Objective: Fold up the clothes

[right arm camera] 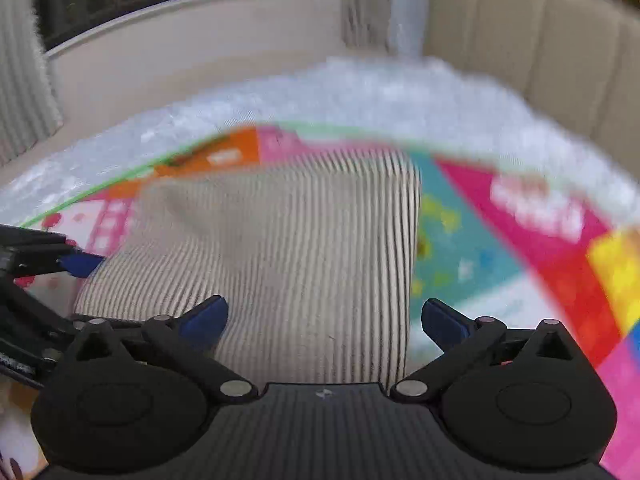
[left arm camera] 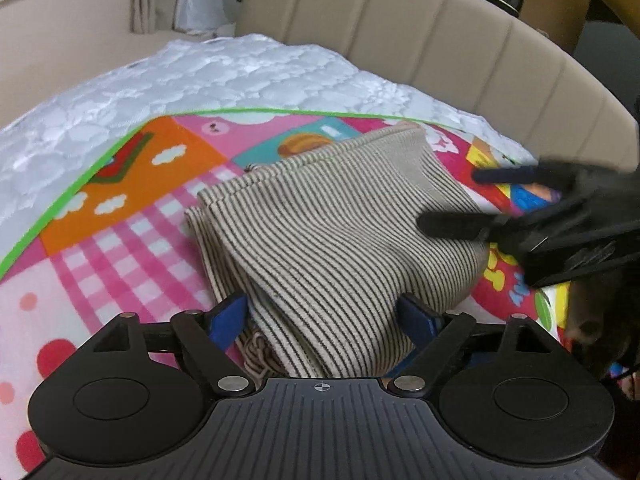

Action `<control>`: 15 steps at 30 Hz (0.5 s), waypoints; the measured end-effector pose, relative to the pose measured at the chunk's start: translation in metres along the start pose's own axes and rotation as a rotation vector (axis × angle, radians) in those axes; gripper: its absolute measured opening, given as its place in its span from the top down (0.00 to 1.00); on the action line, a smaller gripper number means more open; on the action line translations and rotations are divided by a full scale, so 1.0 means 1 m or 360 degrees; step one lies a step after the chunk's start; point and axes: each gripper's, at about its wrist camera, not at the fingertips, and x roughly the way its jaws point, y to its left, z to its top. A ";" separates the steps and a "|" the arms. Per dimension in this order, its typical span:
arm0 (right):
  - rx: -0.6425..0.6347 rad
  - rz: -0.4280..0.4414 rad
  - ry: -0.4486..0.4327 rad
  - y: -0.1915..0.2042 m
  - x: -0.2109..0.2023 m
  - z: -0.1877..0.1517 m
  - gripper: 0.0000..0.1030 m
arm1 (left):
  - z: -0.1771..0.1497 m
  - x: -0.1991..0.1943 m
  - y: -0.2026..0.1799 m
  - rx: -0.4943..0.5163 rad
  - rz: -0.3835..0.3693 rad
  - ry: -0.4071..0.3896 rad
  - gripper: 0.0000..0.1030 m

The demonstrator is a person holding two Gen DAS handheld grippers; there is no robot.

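Here, folded into a thick rectangle: a beige garment point(left arm camera: 320, 232) with thin dark stripes, lying mid-frame in both wrist views on a bright patchwork play mat point(left arm camera: 120, 216). Pink check, orange and teal panels on the mat, edged with a green line. Under the mat, a white quilted mattress point(left arm camera: 160, 80), filling the upper left of the left wrist view. Behind, along the upper right, a tan padded headboard point(left arm camera: 440, 40).

At the bottom of the left wrist view, the left gripper point(left arm camera: 326, 312), jaws spread wide and released, blue pads on either side of the garment's near edge, apparently not pressing it. No grasp visible. A frayed knit edge poking out just below, near the bottom centre.

At the right edge of the same view, the right gripper point(left arm camera: 460, 200), blurred, its black fingers apart above the garment's right side; touching or not, cannot tell.

In the right wrist view, much blurred: right gripper jaws at the bottom fully parted, empty, the garment's right edge running between the pads. Left pad over striped cloth, right pad over the teal panel. At the left edge, part of the left gripper beside the garment's lower left corner.
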 end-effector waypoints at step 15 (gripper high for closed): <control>-0.0023 0.0026 -0.0045 0.000 -0.007 -0.002 0.00 | 0.007 -0.019 0.007 -0.0020 0.0039 -0.0130 0.19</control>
